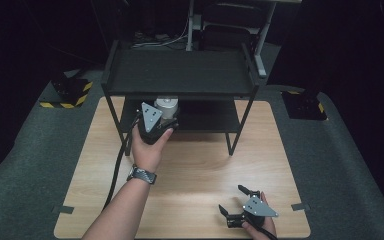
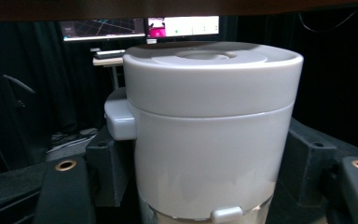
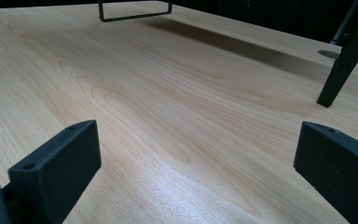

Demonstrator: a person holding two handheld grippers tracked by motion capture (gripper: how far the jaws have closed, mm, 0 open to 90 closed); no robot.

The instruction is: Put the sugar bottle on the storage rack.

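While the left tongs [image 1: 166,119] pinch the upright white canister [image 2: 209,126], the right tongs [image 1: 234,201] rest spread wide over the counter [image 1: 200,165].

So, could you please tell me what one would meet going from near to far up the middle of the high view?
Right gripper near the table's front edge → bare wooden table → left gripper around the white canister → black shelf rack.

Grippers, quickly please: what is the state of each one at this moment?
Left gripper: shut on the white canister, at the lower shelf of the black rack.
Right gripper: open, holding nothing, low over the wooden table.
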